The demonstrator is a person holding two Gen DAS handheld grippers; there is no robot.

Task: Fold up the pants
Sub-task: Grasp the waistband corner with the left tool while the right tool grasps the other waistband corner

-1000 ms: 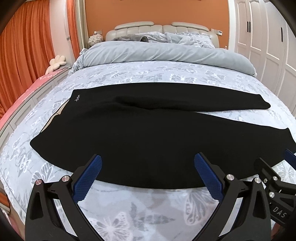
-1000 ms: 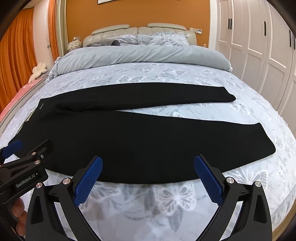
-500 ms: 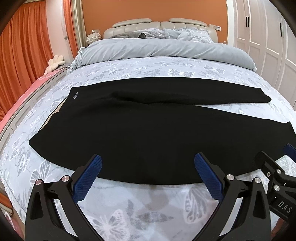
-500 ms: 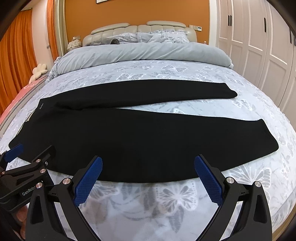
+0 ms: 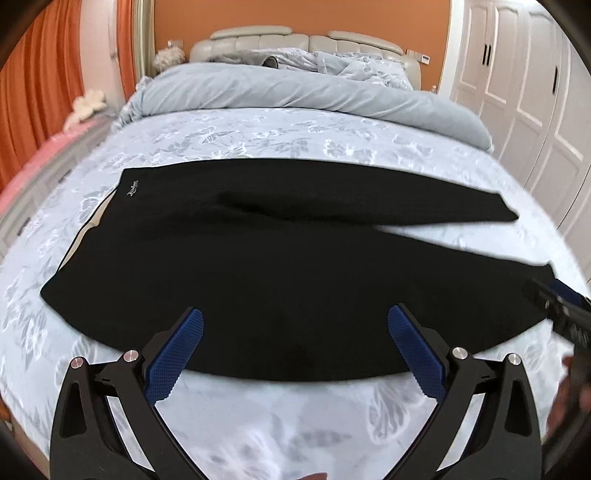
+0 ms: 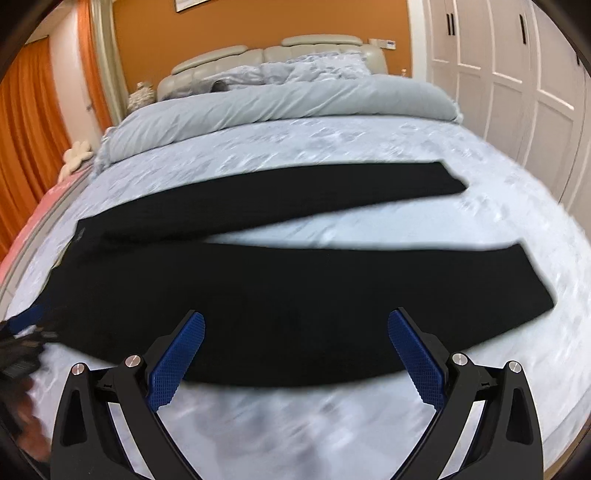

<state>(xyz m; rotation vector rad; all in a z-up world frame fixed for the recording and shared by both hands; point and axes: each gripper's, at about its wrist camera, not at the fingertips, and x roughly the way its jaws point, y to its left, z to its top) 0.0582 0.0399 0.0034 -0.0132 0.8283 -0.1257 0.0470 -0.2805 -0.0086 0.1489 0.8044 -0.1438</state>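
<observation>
On the butterfly-print grey bed [image 5: 258,140], black knit pants [image 5: 277,266] lie flat. Left claw [image 5: 295,350] and right claw [image 6: 295,350], both spread and empty, should pinch the near leg's edge evenly.

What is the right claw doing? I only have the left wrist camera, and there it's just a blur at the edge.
Observer: The right claw is wide open and empty, pointed at the near edge of the pants.
Operator: Can you see the whole near cuff? The claw hides part of it for me.
Observer: Yes. The near cuff lies flat on the bedsheet, with nothing on it, to the right of the claw.
Operator: Anything on the wall above the headboard?
Observer: The bottom corner of a framed picture shows on the orange wall.
</observation>
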